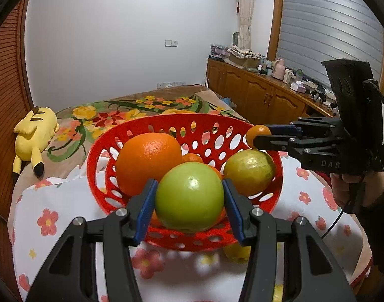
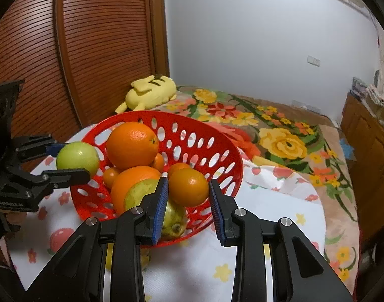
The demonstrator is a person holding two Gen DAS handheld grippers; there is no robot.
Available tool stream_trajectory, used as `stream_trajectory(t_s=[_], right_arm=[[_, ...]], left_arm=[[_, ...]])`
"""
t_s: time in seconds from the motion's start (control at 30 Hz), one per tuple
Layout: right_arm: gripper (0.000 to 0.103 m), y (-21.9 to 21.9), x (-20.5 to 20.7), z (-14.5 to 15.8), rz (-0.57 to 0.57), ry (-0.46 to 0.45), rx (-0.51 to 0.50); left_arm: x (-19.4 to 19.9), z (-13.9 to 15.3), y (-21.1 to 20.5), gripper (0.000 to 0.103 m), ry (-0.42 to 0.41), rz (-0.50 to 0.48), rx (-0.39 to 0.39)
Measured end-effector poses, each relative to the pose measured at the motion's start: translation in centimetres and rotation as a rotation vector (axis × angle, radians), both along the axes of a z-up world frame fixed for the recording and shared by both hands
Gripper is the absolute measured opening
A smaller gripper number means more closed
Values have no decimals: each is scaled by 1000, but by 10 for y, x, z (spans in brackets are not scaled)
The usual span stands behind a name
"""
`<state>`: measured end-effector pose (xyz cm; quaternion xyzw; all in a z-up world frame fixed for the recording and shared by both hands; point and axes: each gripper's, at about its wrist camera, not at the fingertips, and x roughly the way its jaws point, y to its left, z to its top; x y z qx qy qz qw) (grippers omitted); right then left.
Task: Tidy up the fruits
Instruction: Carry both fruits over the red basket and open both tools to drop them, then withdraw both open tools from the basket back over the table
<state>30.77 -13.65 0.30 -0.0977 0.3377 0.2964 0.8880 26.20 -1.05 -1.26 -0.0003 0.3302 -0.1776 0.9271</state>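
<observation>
While both grippers hung over the red basket (image 1: 242, 123), each gripped fruit.
L gripper (image 1: 189, 196) clamped green apple (image 1: 189, 196); R gripper (image 2: 188, 188) pinched small orange (image 2: 188, 188); only R view showed mandarins (image 2: 110, 176) w/in basket.

The left gripper (image 1: 189, 201), pitched downward, clamped a green fruit (image 1: 189, 197) between its fingers (image 1: 145, 207), while at two o'clock the right gripper (image 1: 257, 136) pinched a small orange (image 1: 257, 132).

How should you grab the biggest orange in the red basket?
Take the big orange across its widest middle, coming down from above. It is round and smooth, so pads placed off-centre would likely slip. It sits on top of the pile in the red basket, so its top and sides look free to reach.
</observation>
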Motion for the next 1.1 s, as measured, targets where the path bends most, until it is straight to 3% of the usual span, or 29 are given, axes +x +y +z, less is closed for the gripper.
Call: stream_trajectory(t_s=[0.53, 1.1], right_arm=[[40, 0, 10, -3, 4, 5, 13], [49, -10, -20, 9, -39, -25, 5]], left_arm=[[11, -9, -10, 51, 25, -13, 18], [6, -11, -13, 56, 22, -15, 12]])
